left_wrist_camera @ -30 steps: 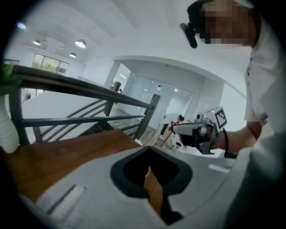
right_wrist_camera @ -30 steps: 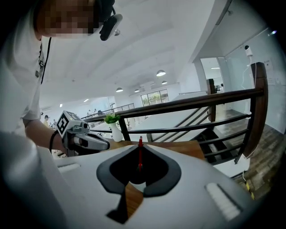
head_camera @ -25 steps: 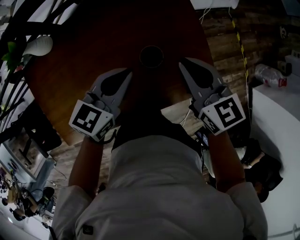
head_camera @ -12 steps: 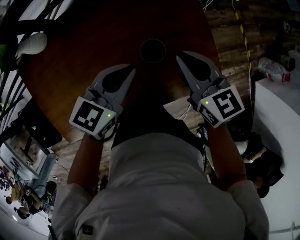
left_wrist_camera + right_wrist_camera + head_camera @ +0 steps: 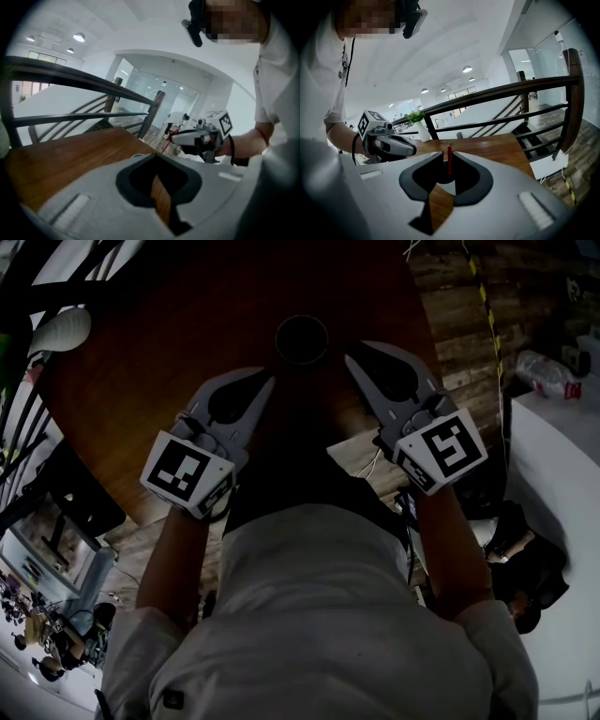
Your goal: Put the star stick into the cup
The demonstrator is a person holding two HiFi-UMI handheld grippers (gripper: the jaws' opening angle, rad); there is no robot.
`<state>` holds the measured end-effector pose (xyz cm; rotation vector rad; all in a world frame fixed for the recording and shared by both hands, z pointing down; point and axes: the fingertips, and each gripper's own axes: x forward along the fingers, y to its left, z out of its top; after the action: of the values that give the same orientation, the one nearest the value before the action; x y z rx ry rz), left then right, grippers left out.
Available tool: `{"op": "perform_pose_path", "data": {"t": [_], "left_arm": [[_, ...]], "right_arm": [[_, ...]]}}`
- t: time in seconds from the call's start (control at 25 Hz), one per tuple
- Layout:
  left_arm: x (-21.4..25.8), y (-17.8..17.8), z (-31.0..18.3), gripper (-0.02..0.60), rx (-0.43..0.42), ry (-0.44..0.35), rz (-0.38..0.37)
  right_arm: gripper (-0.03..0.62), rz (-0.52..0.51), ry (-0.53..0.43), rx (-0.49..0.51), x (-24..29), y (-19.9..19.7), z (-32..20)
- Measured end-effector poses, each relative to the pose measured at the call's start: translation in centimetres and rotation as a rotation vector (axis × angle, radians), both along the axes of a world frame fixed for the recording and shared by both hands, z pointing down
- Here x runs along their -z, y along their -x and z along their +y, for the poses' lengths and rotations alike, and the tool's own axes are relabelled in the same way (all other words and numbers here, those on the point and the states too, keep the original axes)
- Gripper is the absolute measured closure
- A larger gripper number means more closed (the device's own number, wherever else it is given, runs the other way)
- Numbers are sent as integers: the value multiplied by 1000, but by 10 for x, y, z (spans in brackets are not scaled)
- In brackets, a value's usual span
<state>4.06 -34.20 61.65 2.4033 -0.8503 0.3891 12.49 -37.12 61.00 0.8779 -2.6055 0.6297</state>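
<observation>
On the dark wooden table (image 5: 169, 352) the cup (image 5: 302, 338) shows as a dark round mouth straight ahead. My right gripper (image 5: 349, 354) points at its right side. In the right gripper view a thin red star stick (image 5: 449, 160) stands upright in the gap between the tips of the right gripper (image 5: 449, 153). These jaws are opening and the pads stand apart from the stick. The stick's lower end is hidden behind the jaws. My left gripper (image 5: 267, 381) lies just left of the cup, its tips together on nothing. In the left gripper view the left gripper (image 5: 155, 155) also looks shut.
A white vase (image 5: 61, 331) with a green plant stands at the table's far left corner, by a dark railing. The table's right edge drops to plank floor, where a plastic bottle (image 5: 544, 371) lies. A white counter (image 5: 562, 484) curves along the right.
My right gripper has edged left and forward, closer to the cup. The left gripper has hardly moved.
</observation>
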Motion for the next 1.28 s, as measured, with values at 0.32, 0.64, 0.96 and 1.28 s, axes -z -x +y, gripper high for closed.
{"op": "perform_pose_path", "data": {"t": [0.32,0.64,0.96,1.28], "left_arm": [[11,-6,10,578,-12,-22,17],[34,-9,21,578,0,-53,19],[71,-19,41,578,-16,-132,16],[114,-31,64,578,3,-192,45]], "right_arm": [[489,12,-38,-32,13,-9,6],[490,15,-85,-47,39,-19,18],[490,19,-123,-40,76,-28,45],[491,9,-160,-31,112,-36,74]]}}
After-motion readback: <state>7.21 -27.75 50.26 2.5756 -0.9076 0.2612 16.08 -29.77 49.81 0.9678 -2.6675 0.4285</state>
